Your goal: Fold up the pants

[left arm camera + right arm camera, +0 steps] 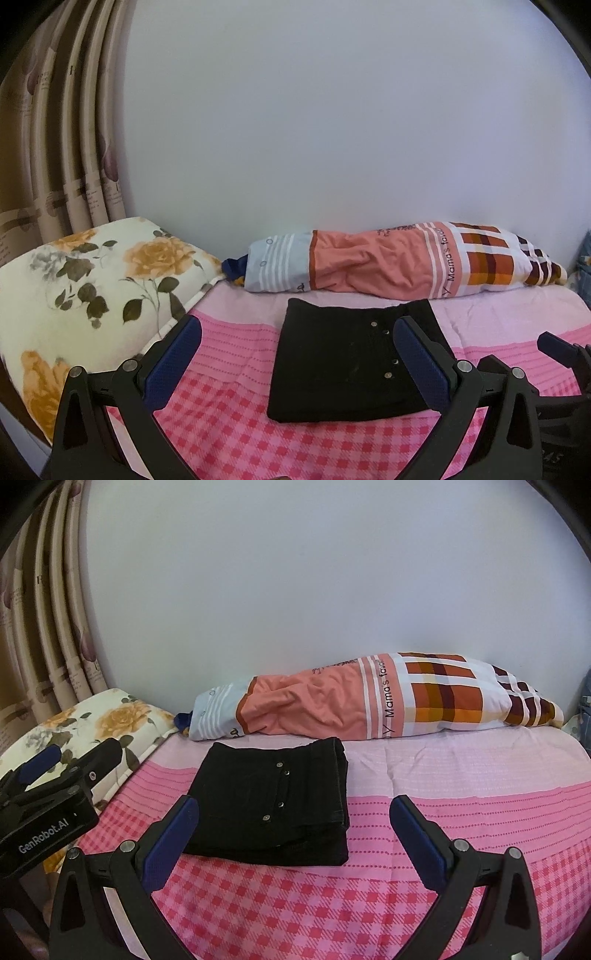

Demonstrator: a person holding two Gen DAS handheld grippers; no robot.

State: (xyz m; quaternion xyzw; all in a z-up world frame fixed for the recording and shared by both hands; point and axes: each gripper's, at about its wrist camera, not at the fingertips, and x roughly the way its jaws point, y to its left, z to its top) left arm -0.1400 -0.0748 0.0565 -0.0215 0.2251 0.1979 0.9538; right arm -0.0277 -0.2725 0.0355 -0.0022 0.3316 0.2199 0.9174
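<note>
My left fingers (297,354) are spread wide and hold nothing, their blue pads (173,362) hanging above the pink bedspread (229,435). My right fingers (293,834) are spread just as wide and equally empty. From the right wrist view I see the body of my left tool at the near left edge, with "GenRobot.AI" printed in white on its black casing.

Between and just beyond my fingertips lie the pants (273,801), black, folded into a compact, roughly square stack with several layers showing along its right edge. A line of small metal studs runs down the top face. The stack rests flat on the bed, where the checked part of the spread meets the striped band.

Farther off, against the pale wall (295,572), lies a long pillow (369,698) in salmon, white and orange-brown checks, with the readable words "Mama's favo…" along a stripe. On the far left sits a floral pillow (92,280) with orange roses, and behind it a curtain (55,140) bearing small print too blurred to read.
</note>
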